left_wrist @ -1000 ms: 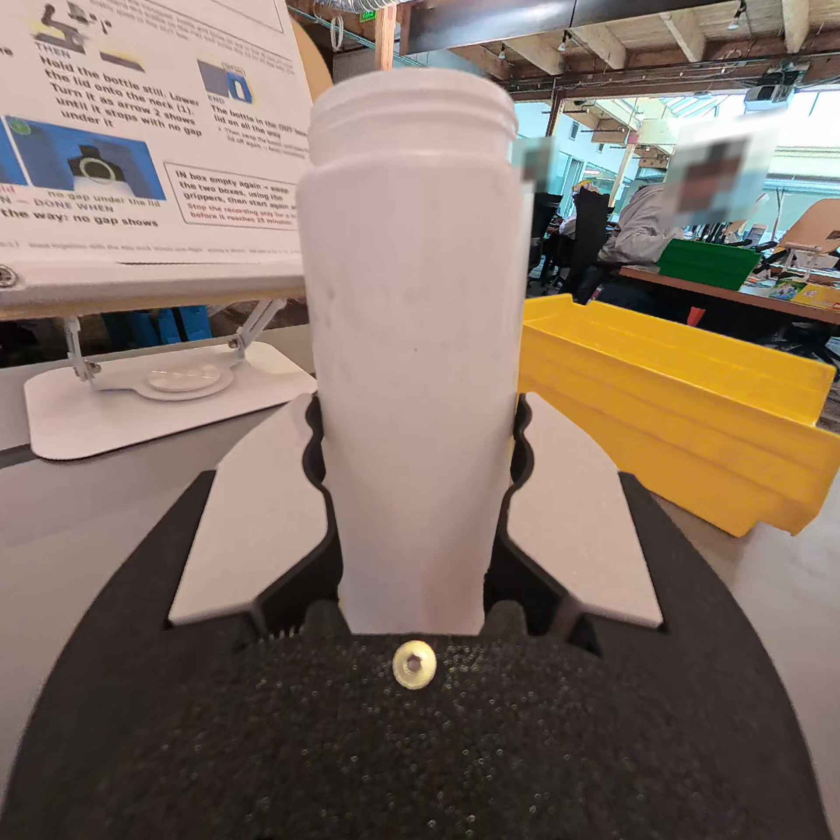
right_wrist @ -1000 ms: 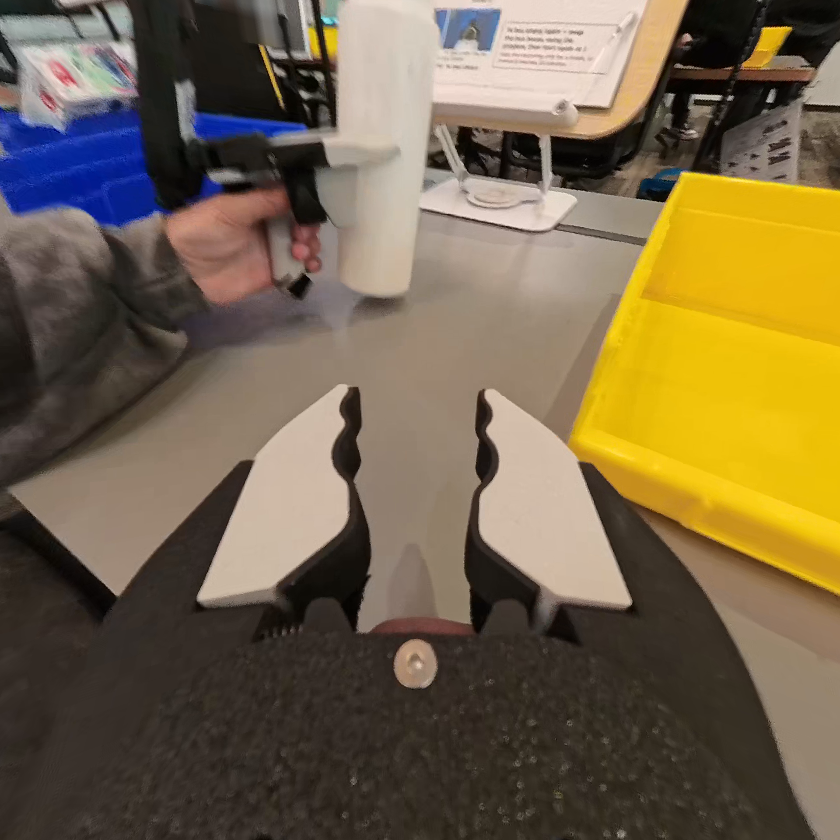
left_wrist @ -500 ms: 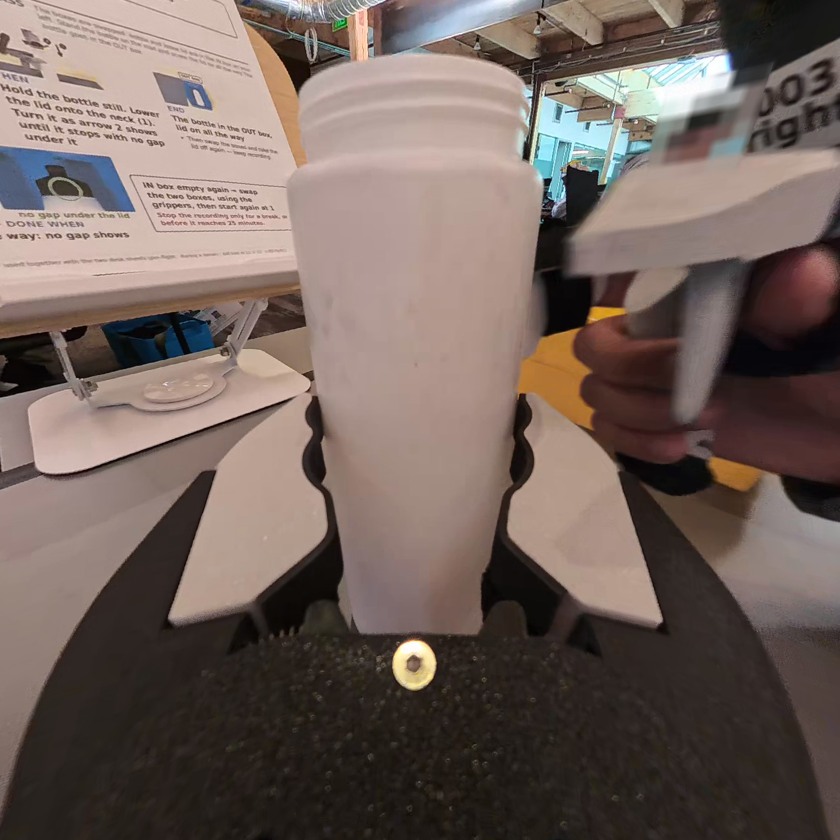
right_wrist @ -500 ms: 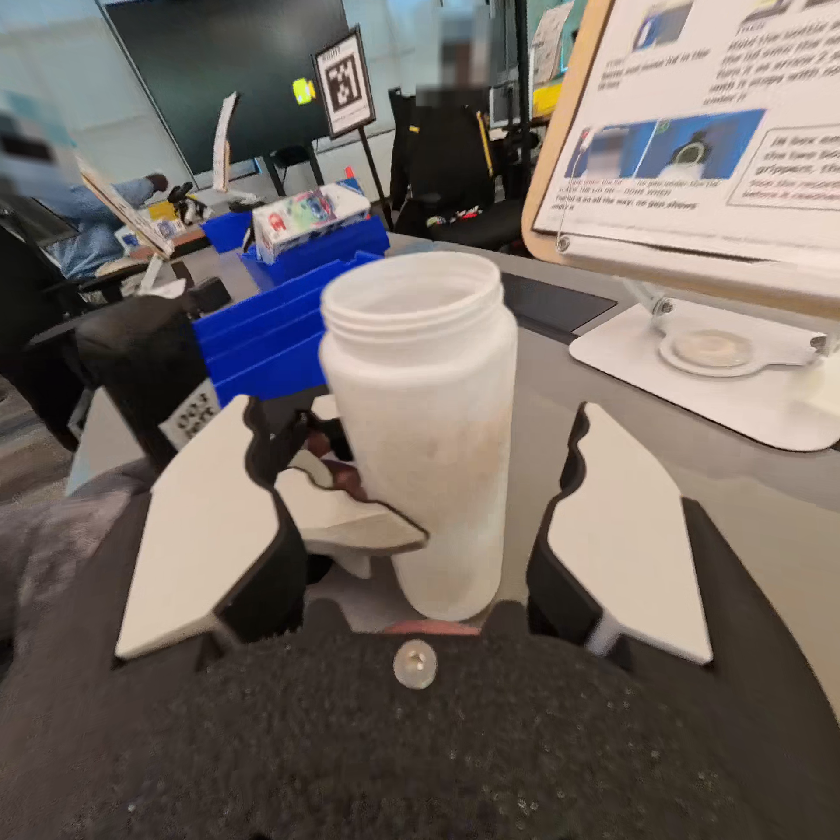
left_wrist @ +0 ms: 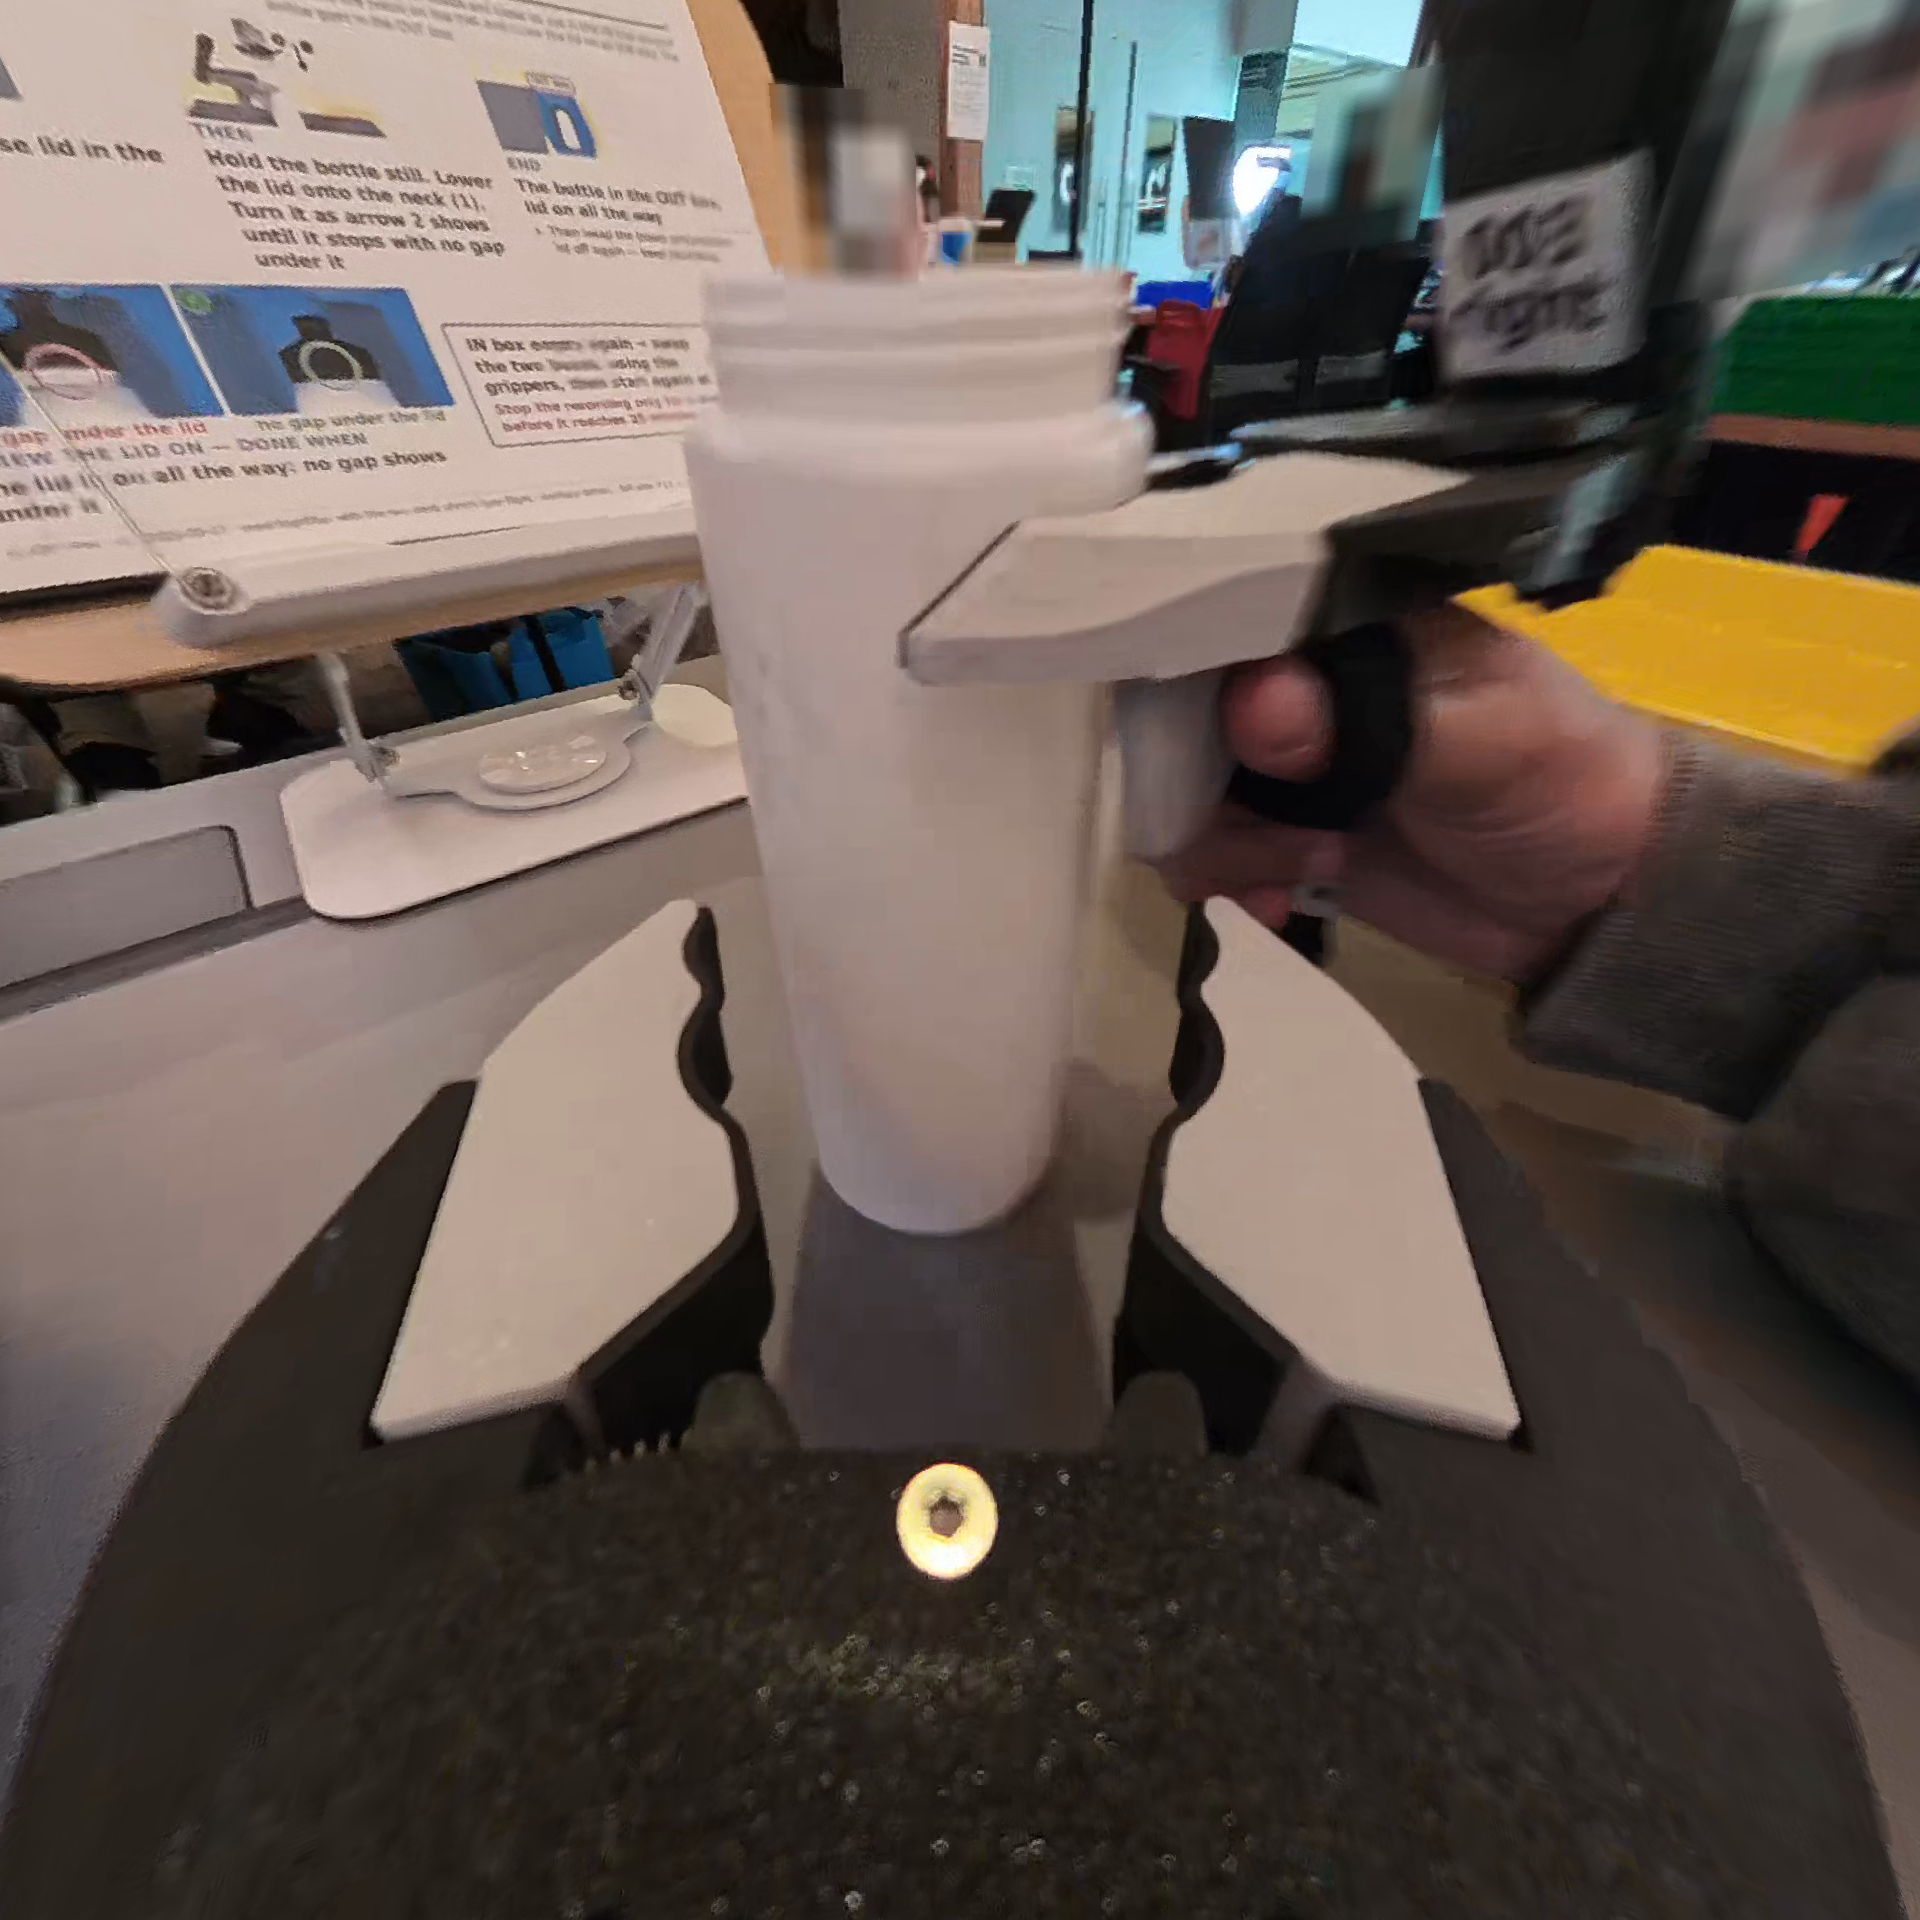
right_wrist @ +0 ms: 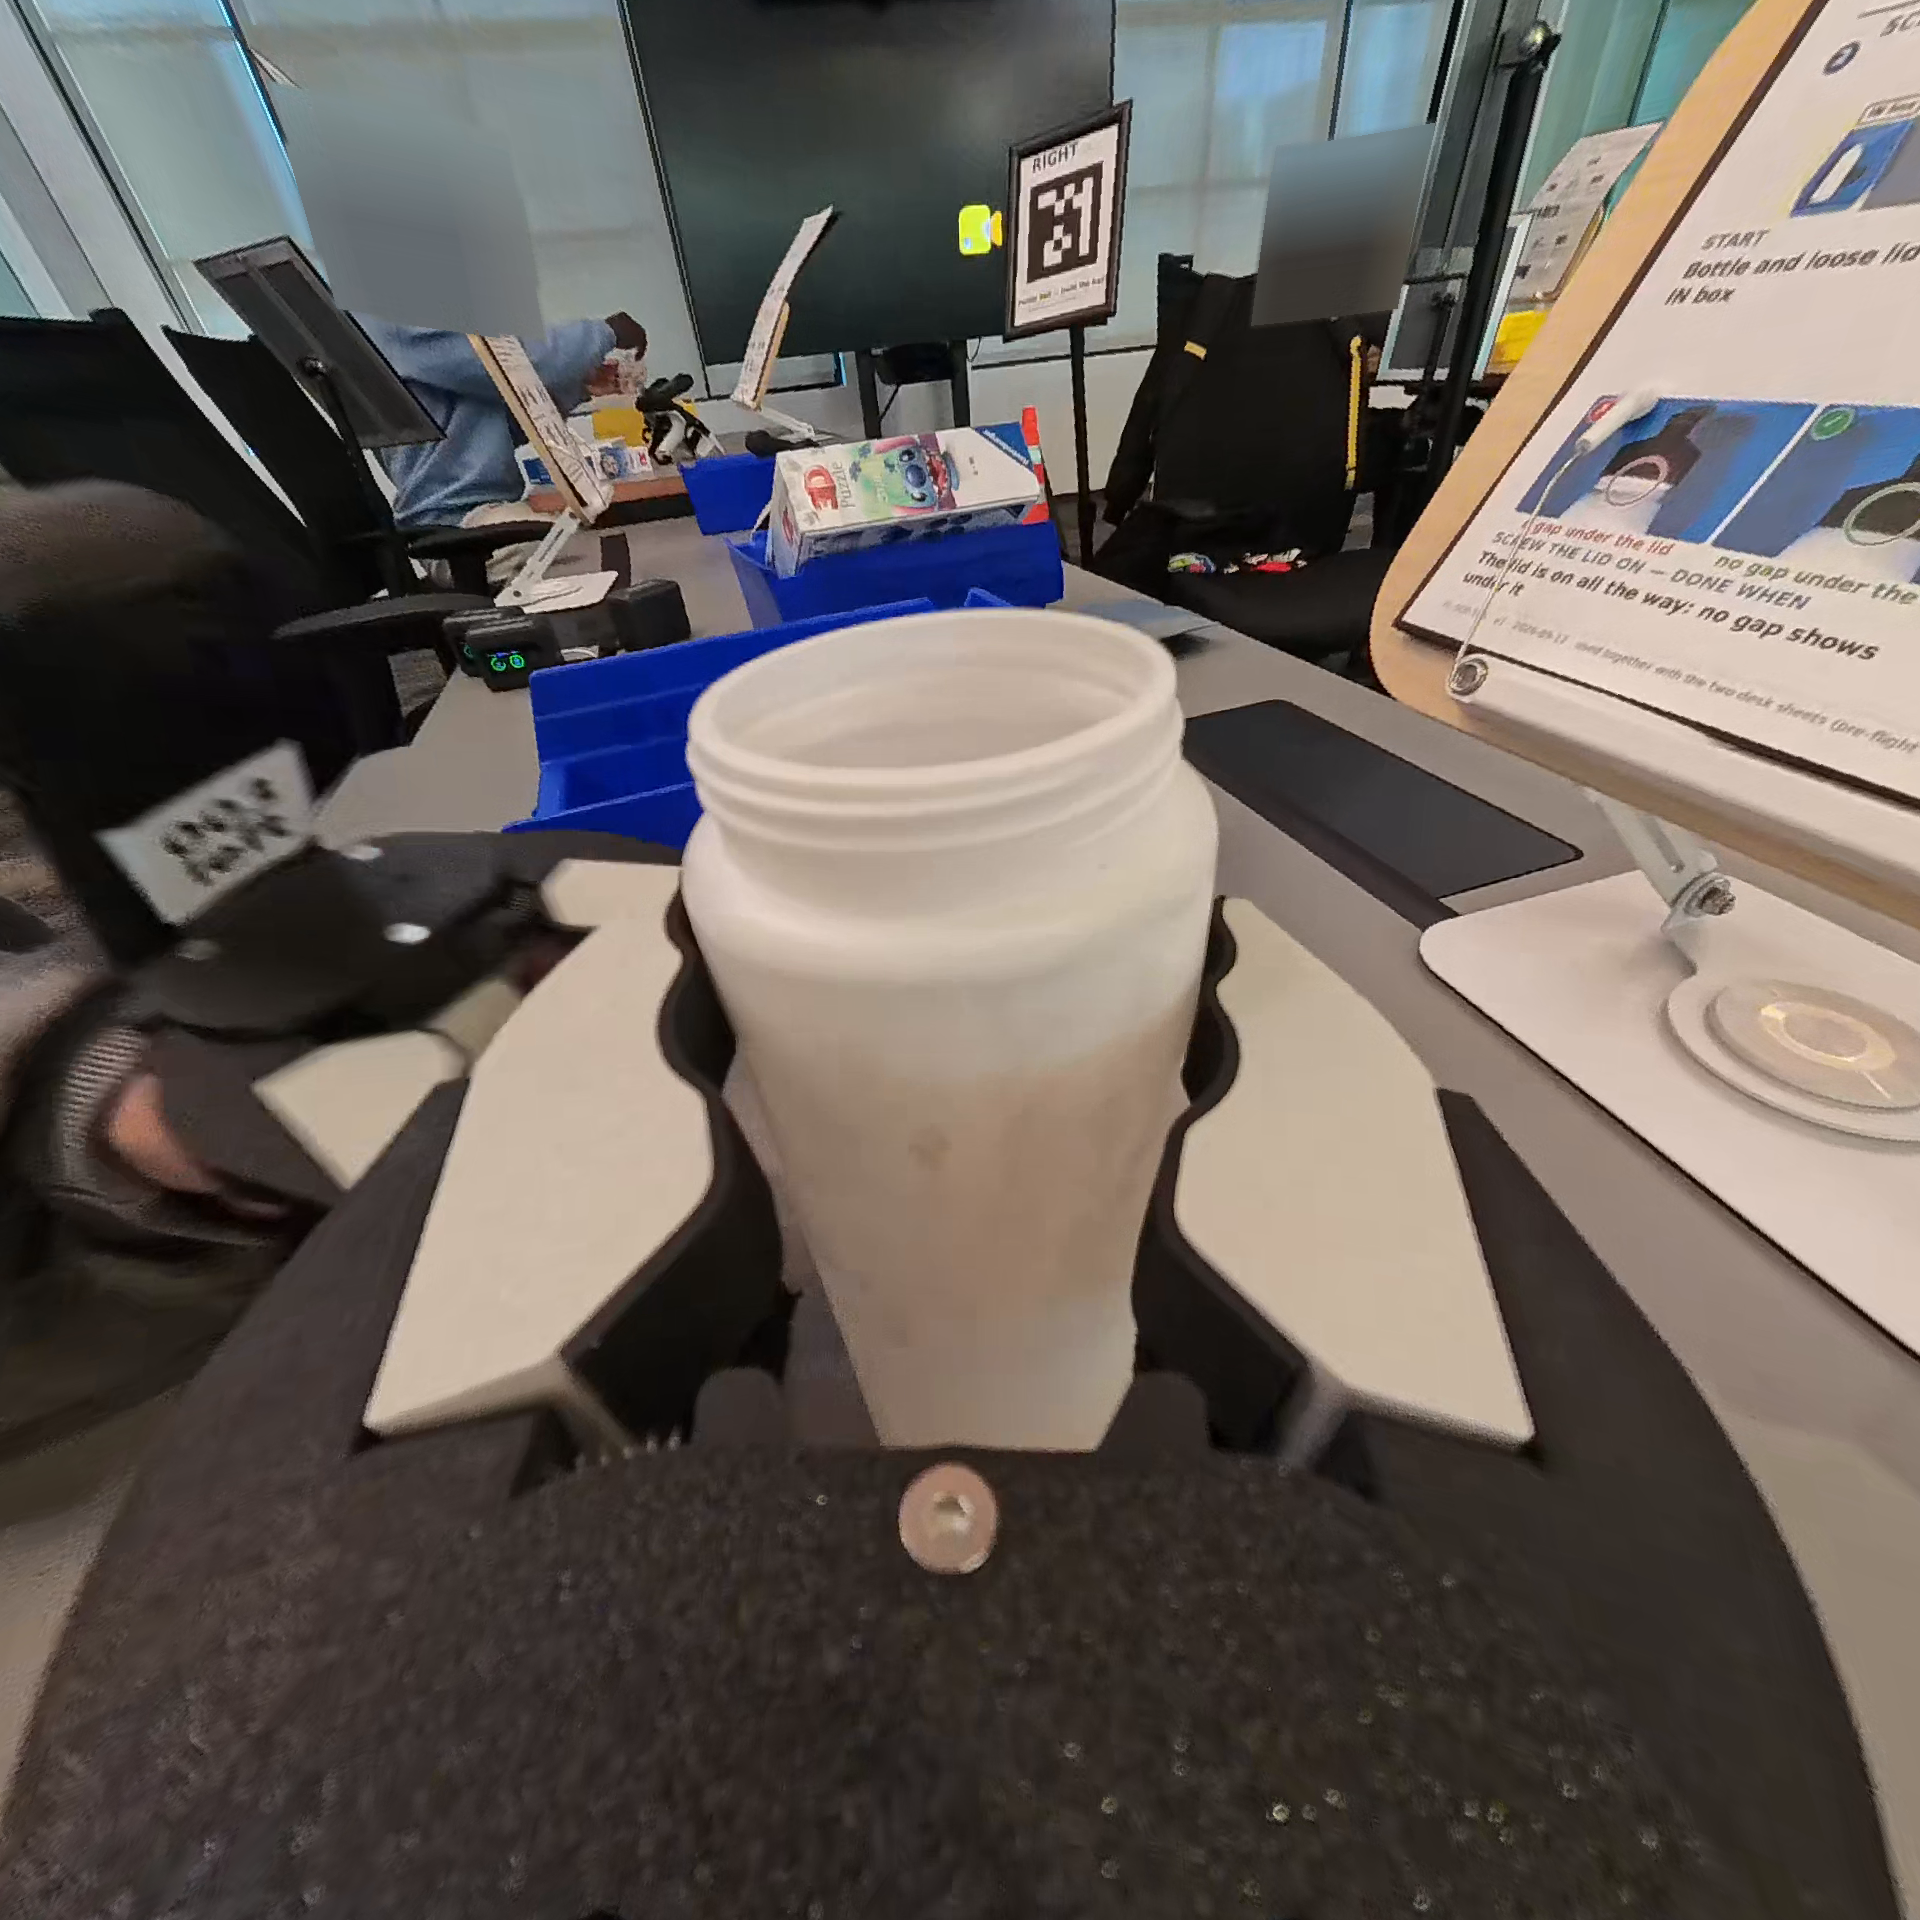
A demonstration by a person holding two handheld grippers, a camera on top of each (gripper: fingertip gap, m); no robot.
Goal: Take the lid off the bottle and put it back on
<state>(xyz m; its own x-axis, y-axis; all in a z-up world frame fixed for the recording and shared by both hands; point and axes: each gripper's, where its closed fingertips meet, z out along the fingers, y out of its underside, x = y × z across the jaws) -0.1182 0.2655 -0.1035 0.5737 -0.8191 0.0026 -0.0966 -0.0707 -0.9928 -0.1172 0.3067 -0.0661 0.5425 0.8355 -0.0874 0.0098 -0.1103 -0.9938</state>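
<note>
— Grey worktop carries everything, and the white bottle stands upright on it. I take the bottle as my landmark. Do you see a lid on it?

— No, the threaded neck is bare and the mouth is open; from the right wrist view I look into it. I cannot find the lid in either view.

— What holds the bottle?

— The right tool. Its two grey fingers press on both sides of the bottle body, just under the shoulder. From the left wrist view the same tool comes in from the right of the bottle, and a hand in a grey sleeve grips its handle.

— And the left tool?

— It stands wide. A gap shows between each finger and the bottle, so it touches nothing. The bottle base is between its fingertips, with bare worktop visible in front of the tool's body.

— What is around the bottle?

— Behind it, to its left in the left wrist view, an instruction sheet on a stand with a white foot plate. To the right of the bottle, behind the hand, a yellow bin. In the right wrist view, blue bins are behind the bottle, and one farther off carries a printed carton.
</note>
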